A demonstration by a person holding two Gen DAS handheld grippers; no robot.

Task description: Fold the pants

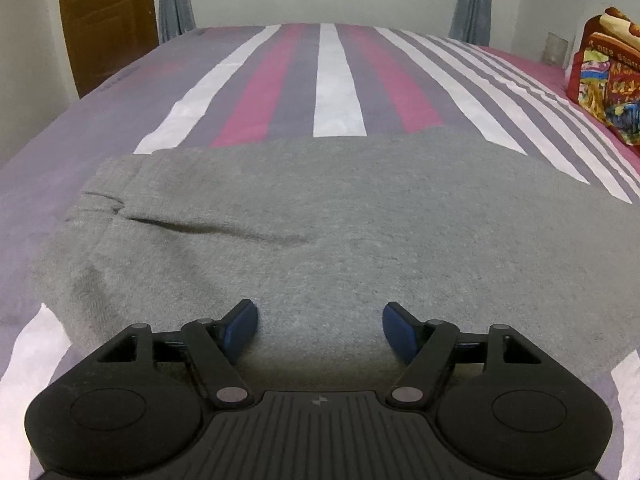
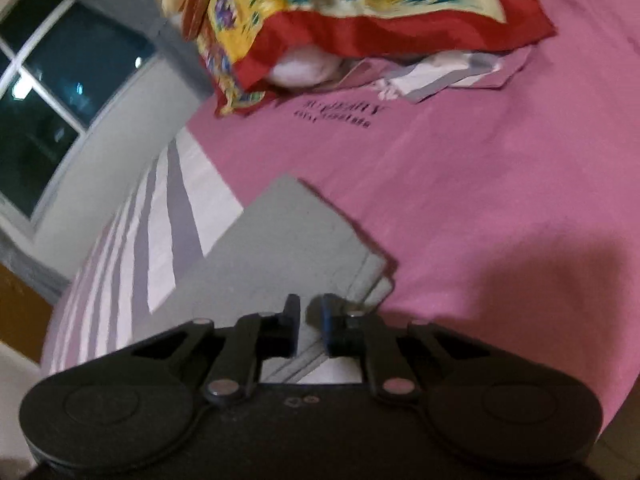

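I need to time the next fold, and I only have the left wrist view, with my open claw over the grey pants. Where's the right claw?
Observer: The right claw is over one end of the pants, near a corner.
Operator: Is it open like mine?
Observer: No, its jaws stand nearly shut with only a thin gap. I can't tell whether any cloth is pinched.
Operator: Is that end folded?
Observer: Stacked edges show beside the claw, so several layers lie there.
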